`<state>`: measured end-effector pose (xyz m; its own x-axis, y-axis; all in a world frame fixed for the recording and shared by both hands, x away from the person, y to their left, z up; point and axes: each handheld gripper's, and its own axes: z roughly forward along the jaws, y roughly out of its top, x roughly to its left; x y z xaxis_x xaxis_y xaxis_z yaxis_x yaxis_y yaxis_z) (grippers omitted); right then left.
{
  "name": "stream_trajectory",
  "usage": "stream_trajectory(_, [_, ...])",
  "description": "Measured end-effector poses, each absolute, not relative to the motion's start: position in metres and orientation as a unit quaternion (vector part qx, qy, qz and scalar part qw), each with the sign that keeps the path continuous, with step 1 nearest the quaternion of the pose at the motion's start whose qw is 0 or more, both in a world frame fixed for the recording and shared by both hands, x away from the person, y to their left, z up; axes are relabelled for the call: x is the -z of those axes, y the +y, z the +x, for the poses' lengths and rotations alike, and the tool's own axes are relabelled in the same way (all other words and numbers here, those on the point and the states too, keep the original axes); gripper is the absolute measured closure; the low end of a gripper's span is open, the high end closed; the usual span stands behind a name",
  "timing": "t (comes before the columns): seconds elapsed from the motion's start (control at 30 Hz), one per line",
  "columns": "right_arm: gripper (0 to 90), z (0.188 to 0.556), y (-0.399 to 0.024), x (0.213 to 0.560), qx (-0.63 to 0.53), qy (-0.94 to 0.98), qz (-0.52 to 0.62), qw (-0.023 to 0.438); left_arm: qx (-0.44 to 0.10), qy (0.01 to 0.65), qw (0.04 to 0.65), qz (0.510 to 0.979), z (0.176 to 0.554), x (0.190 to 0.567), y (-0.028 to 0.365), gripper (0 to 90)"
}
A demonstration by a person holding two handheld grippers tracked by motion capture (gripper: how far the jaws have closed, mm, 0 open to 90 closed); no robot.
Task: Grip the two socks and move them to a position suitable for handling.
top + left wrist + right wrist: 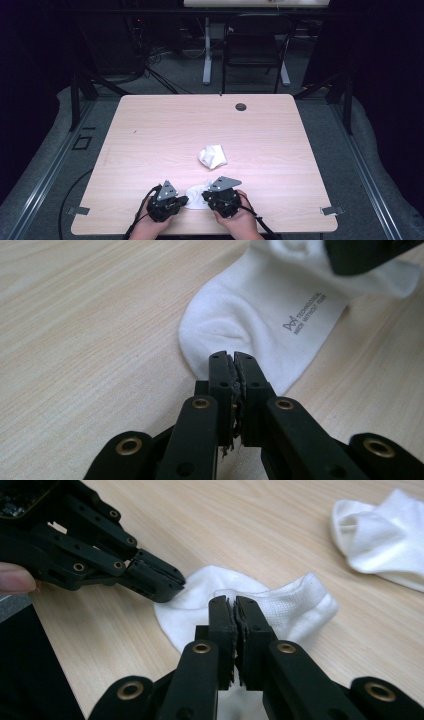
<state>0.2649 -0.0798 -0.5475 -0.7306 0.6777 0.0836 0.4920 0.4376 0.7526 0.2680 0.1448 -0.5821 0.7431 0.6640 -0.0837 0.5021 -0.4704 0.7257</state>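
Note:
A white ankle sock [196, 196] lies flat near the table's front edge, between my two grippers. My left gripper [232, 360] is shut, and its tips pinch the sock's rounded end [240, 315], which bears small grey print. Coming from the other side, my right gripper [234, 602] is shut on a raised fold of the same sock [280, 605] near its ribbed cuff. In the high view the left gripper [184, 201] and right gripper [206, 196] face each other across the sock, each in a hand.
A second white sock [212, 156], crumpled, lies at the middle of the wooden table [165, 130]; it also appears as the far sock [380, 540]. A dark grommet [241, 106] sits near the far edge. A chair [255, 45] stands beyond the table.

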Motion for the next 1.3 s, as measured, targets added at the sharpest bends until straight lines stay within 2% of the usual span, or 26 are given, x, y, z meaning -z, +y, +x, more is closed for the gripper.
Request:
stream_trajectory(0.3, [86.9,0.26,-0.107,0.537,-0.4,0.833,0.361,0.127,-0.101,0.345,0.381,0.852,0.267,0.581,0.146,87.6])
stream_trajectory(1.17, [86.5,0.255,-0.15,0.553,-0.352,0.834,0.409,0.118,-0.1,0.355,0.373,0.852,0.26,0.58,0.151,87.4])
stream_trajectory(1.3, [88.6,0.254,-0.154,0.557,-0.339,0.833,0.422,0.116,-0.096,0.356,0.372,0.852,0.26,0.579,0.153,87.5])
